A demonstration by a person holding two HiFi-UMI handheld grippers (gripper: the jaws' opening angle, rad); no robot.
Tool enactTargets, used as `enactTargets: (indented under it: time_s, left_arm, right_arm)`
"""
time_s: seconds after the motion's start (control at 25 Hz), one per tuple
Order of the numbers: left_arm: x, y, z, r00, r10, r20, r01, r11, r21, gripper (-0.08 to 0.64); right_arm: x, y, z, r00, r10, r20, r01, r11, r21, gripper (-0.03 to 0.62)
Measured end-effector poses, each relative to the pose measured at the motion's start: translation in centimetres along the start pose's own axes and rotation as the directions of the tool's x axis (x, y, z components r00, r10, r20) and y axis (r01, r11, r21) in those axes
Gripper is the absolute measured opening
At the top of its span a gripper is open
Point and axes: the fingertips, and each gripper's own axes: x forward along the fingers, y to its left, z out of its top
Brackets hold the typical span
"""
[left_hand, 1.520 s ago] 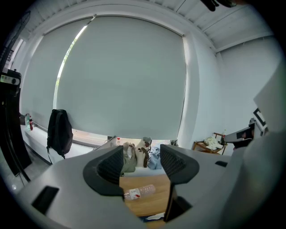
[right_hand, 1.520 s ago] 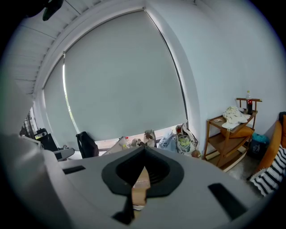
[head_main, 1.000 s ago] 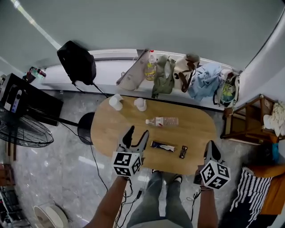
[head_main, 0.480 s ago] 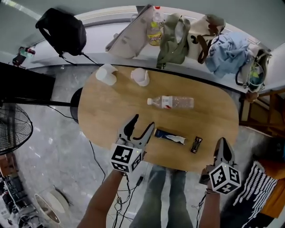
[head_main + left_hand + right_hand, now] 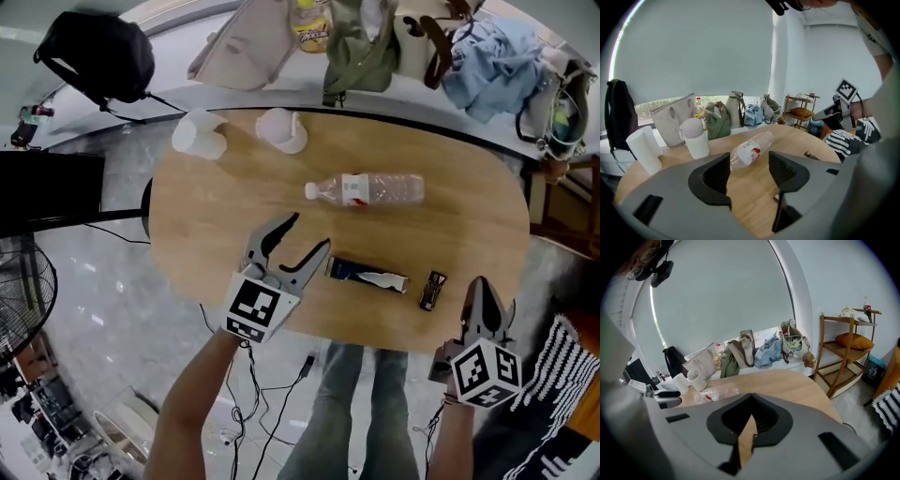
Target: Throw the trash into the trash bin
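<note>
Left gripper (image 5: 307, 232) hangs over the near edge of the table (image 5: 202, 225), jaws wide apart and empty. Right gripper (image 5: 481, 292) has its jaws together. A wrapper (image 5: 367, 274) lies just at its 3 o'clock, long axis 9 to 3. Beyond, the bottle (image 5: 370, 189) lies flat, cap toward 9 o'clock.

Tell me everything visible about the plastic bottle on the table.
The plastic bottle is clear and looks empty, with a pale cap and a red-and-white label near its neck. It lies on its side on the wooden table, cap toward the person's left. Only the table touches it.
</note>
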Motion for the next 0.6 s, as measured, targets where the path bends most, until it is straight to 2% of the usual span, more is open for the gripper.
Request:
enactTargets:
  time_s: [0.2,0.4,0.48,0.6]
  left_arm:
    - [2.3,1.8,-1.1,0.995,-0.061,-0.082,0.069,0.993,0.094,0.265]
    - [4.1,3.2,-2.2,0.979,-0.109,-0.171,0.139,0.975,0.176,0.267]
    - [4.7,3.5,-2.7,0.969,-0.127,-0.211,0.172,0.963,0.210,0.267]
    - [5.3,3.8,-3.6,0.947,-0.155,-0.281,0.234,0.932,0.276,0.267]
  right_arm:
    - [1.4,-0.8,-1.0,0.999,-0.030,-0.015,0.030,0.999,0.030,0.006]
    - [2.4,-1.6,-2.2,0.998,-0.057,-0.040,0.059,0.997,0.057,0.006]
    - [2.8,-1.7,-2.6,0.997,-0.062,-0.046,0.064,0.996,0.064,0.006]
    - [3.4,-1.7,-2.9,0.997,-0.062,-0.049,0.066,0.996,0.068,0.006]
